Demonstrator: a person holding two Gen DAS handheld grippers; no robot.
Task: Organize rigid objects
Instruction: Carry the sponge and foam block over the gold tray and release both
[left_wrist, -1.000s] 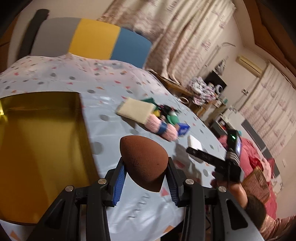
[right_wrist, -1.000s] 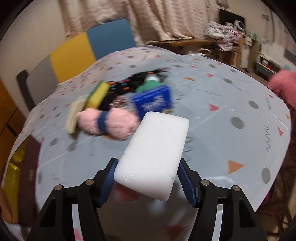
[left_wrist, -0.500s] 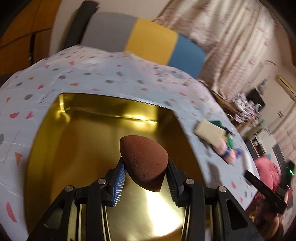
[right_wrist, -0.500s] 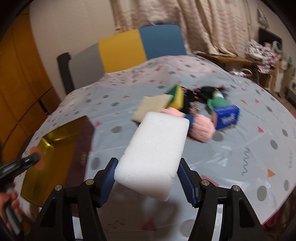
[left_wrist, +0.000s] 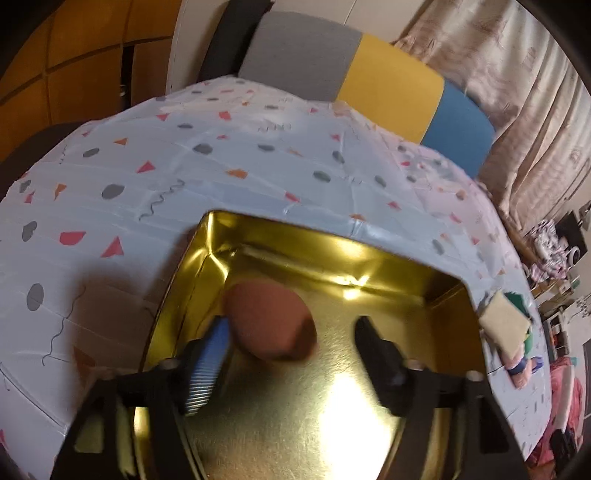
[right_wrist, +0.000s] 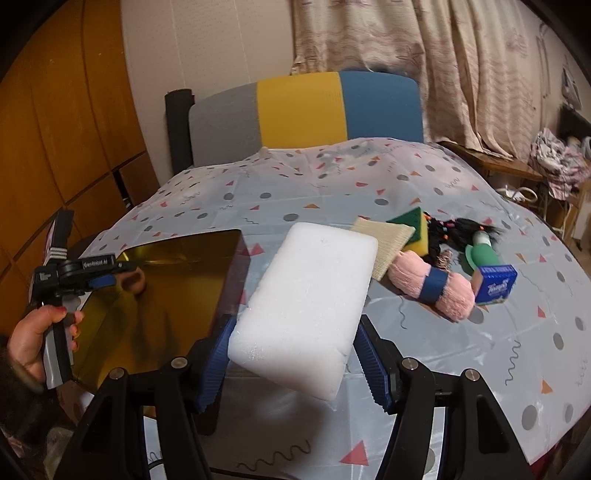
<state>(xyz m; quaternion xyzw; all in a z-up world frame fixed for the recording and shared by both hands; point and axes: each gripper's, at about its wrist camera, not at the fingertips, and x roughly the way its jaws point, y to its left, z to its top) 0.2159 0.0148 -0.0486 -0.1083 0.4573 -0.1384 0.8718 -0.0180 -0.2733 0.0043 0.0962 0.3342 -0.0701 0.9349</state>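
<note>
Fingers of the left gripper (left_wrist: 291, 354) have just been opening over the gold tin (left_wrist: 436, 291); the brown egg-shaped sponge (left_wrist: 271, 319) sits between them, by the ribbed blue pad (left_wrist: 208, 360) but clear of the far jaw, so it is released and, I judge, dropping onto the tin floor. Motion blur hides whether it has landed. The right gripper (right_wrist: 295, 363) is clamped on the white foam block (right_wrist: 306, 306), whose long axis runs away from the camera, held above the patterned tablecloth (right_wrist: 480, 354). The tin lies to that block's left, near, so the next carry goes leftward. In the right wrist view only the person's hand (right_wrist: 35, 338) and part of the left tool show; the tin's near corner is cut off behind the block.
</note>
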